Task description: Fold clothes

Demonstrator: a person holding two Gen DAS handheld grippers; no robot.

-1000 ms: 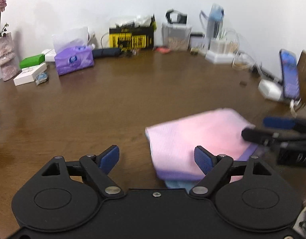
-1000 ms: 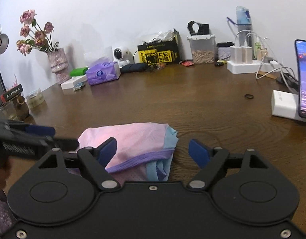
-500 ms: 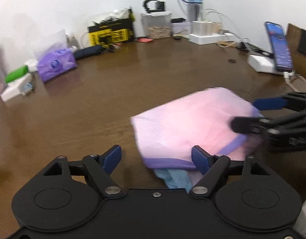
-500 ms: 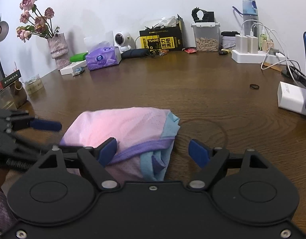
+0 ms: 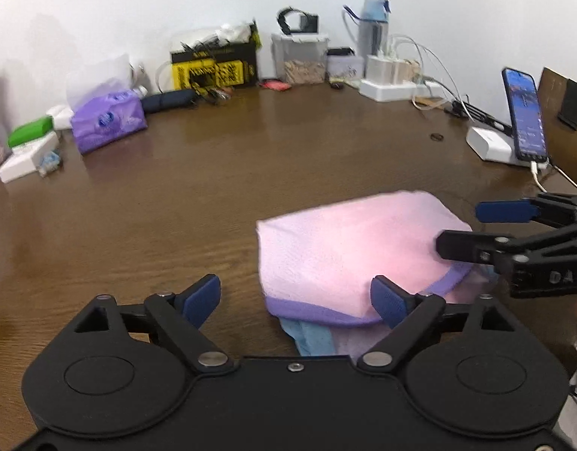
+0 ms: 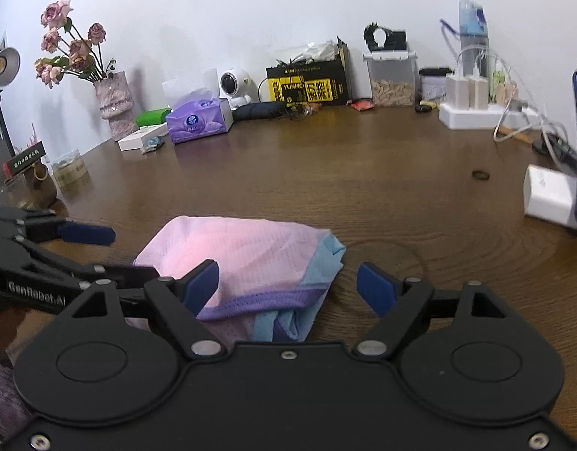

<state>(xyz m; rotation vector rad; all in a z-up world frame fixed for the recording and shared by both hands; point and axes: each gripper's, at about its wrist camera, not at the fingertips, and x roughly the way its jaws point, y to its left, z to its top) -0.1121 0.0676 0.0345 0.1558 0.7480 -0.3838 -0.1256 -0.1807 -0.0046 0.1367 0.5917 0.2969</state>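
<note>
A folded pink garment (image 5: 356, 255) with a purple hem and a light blue layer under it lies on the brown table (image 5: 213, 188). My left gripper (image 5: 294, 298) hovers at its near left edge. Its jaws are opening, and the hem lies between the fingers without either pad pressing on it. My right gripper (image 5: 476, 227) reaches in from the right, open, over the far side of the cloth. In the right wrist view the garment (image 6: 243, 248) lies under my open right gripper (image 6: 288, 287), with the blue corner between its fingers. The left gripper (image 6: 111, 253) comes in from the left.
Along the back wall stand a purple tissue box (image 6: 198, 120), a yellow and black box (image 6: 307, 86), a clear container (image 6: 392, 79), a white power strip (image 6: 476, 116) and a vase of flowers (image 6: 113, 105). A phone on a white stand (image 5: 523, 120) is at the right.
The left wrist view tilted and then levelled again, and the left jaws stand a little wider. The garment and the right gripper have stayed where they were.
</note>
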